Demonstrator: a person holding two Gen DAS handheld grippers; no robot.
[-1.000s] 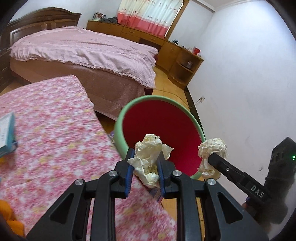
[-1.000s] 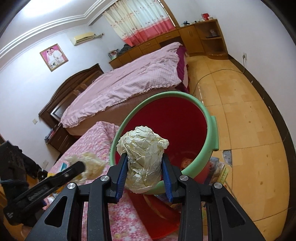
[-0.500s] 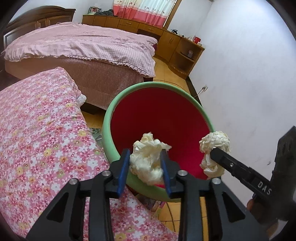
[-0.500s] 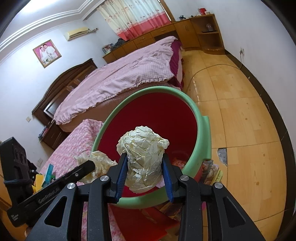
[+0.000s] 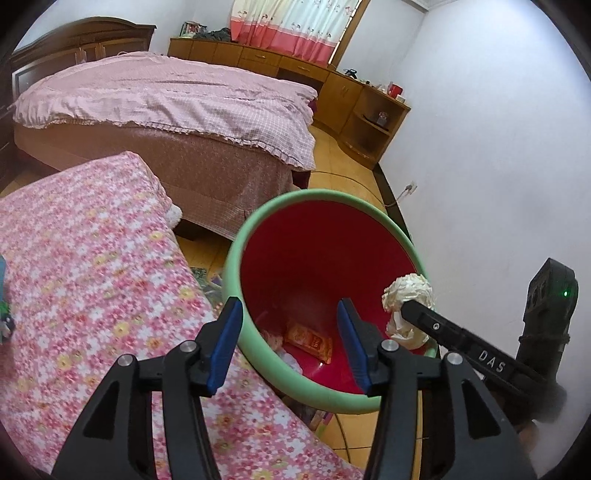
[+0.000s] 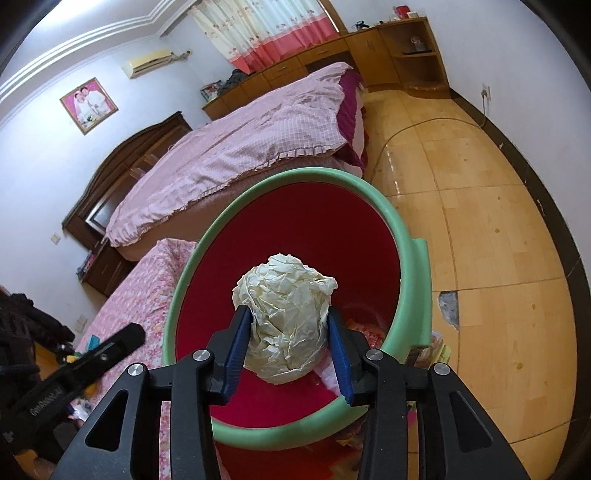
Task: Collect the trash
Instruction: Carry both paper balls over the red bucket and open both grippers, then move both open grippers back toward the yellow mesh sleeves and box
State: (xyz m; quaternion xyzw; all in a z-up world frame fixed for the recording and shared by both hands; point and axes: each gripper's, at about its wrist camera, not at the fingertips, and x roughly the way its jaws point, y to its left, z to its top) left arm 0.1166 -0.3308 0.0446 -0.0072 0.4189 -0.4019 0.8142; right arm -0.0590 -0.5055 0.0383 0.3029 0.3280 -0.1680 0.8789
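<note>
Both wrist views above bin (image 5: 236, 266)

Bedroom, white walls (image 5: 498, 147), glossy tan tiled floor (image 6: 480, 221) with one chipped patch (image 6: 448, 308). Large bed (image 5: 166, 99) under pink checked cover, dark wooden headboard (image 6: 136, 155); low wooden cabinets (image 5: 280, 64) along far wall beneath pink-and-white curtains (image 6: 266, 33). Framed photo (image 6: 88, 105) and air conditioner (image 6: 147, 62) on wall; daylight through curtains.

Left tongs (image 5: 290, 341) just opened wide, empty; right tongs (image 6: 286, 349) easing open, pads still touching.
</note>
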